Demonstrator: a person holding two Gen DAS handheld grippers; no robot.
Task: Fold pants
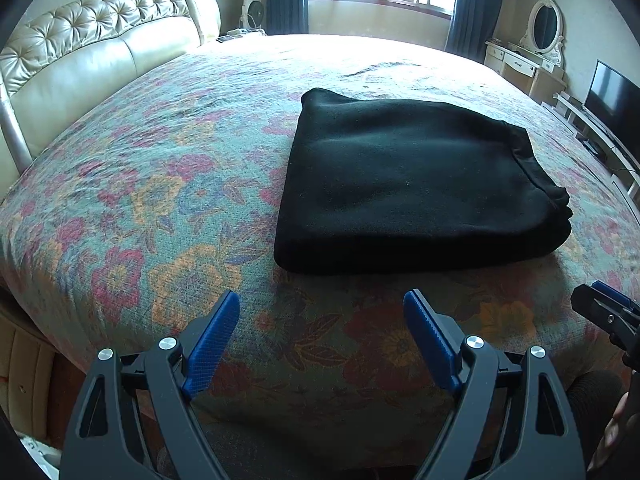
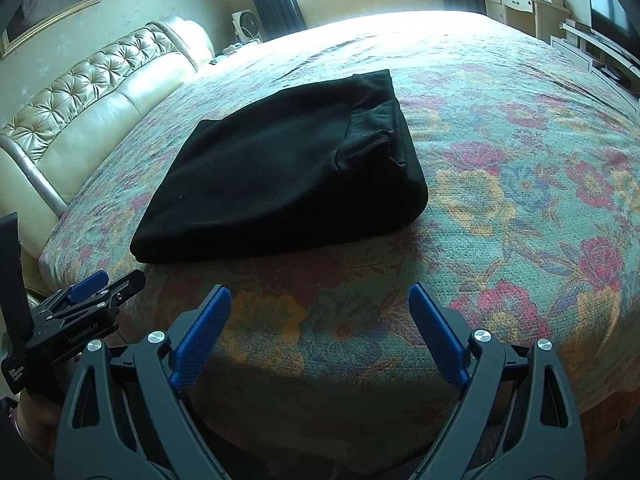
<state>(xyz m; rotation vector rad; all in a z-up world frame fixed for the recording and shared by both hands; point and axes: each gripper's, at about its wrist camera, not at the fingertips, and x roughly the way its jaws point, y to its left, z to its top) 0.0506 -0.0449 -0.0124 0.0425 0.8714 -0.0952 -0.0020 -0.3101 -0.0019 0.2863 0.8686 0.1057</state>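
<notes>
Black pants [image 1: 412, 184] seen folded into thick rectangle on bed [image 1: 160, 200], ahead of both tongs — nothing gripped. Left tongs [image 1: 322, 340] and right tongs [image 2: 320, 330] held spread, released, short of near edge; neither judged clearly nearer.

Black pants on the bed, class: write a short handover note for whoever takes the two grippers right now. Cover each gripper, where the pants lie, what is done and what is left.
Left gripper: open, empty, held short of the near edge of the bed, touching nothing.
Right gripper: open, empty, beside the left one, also clear of the cloth.
Black pants: lying on the floral bedspread in a compact, layered rectangle, with stacked edges showing on the right side.
Done: the folding looks finished and the pants are released.
Left: probably nothing; perhaps tidy the slightly bunched right-hand edge if a neater stack is wanted.
</notes>
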